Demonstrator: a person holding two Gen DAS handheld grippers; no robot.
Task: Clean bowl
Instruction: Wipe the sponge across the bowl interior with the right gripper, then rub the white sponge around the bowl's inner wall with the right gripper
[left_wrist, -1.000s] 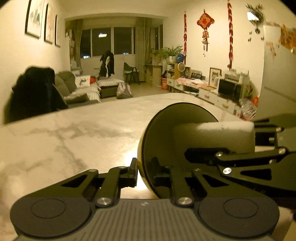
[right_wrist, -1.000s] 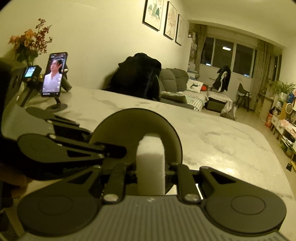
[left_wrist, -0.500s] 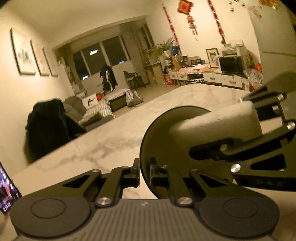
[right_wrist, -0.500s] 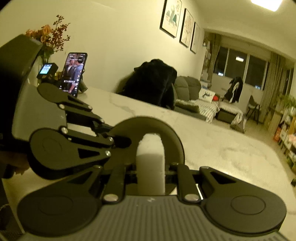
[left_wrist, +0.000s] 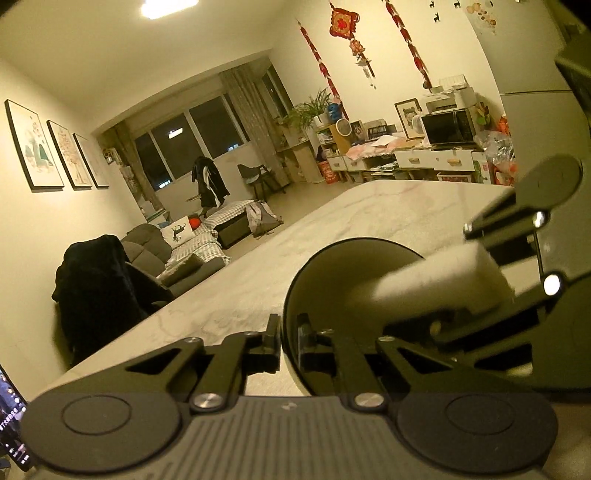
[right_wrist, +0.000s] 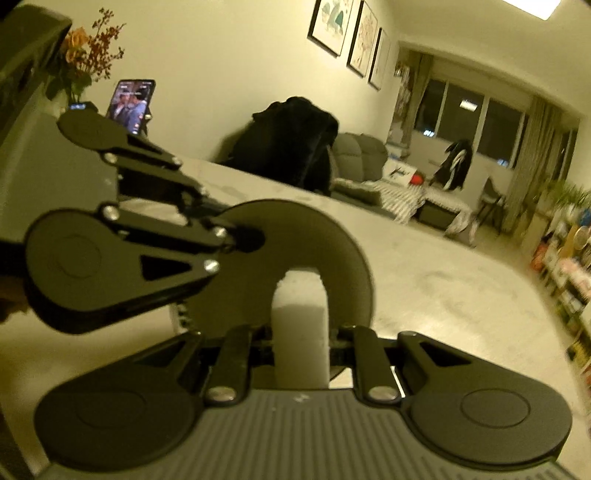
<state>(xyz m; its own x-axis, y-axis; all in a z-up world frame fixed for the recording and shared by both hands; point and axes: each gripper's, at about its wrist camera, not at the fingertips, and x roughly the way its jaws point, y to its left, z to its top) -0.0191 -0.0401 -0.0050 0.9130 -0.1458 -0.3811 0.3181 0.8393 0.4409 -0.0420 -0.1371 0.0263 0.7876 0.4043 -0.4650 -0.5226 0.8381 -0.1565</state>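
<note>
Bowl first: the dark round bowl (left_wrist: 332, 295) is tipped on its edge above the pale marble-patterned table (left_wrist: 369, 214), its rim pinched between the pressed-together jaws of my left gripper (left_wrist: 288, 341). My right gripper (right_wrist: 301, 341) is clamped on a white rectangular sponge block (right_wrist: 301, 332), whose far end sits inside the bowl's hollow.

From the left wrist view I see the sponge side-on, coming into the bowl from the right as a long pale bar, blurred near its tip; the right gripper's black linkage fills the edge of the picture beside the bowl. Beyond the bowl this view alone shows the microwave (left_wrist: 448, 127) on white drawers and red hanging decorations (left_wrist: 345, 24).

From the right wrist view I see the sponge end-on, standing upright between my fingers, and the bowl's rim arching over it. My left gripper reaches in from the left of the bowl. Only here do I see the lit phone on a stand (right_wrist: 131, 105) and the orange flowers (right_wrist: 86, 51), both beyond the bowl on its left.
</note>
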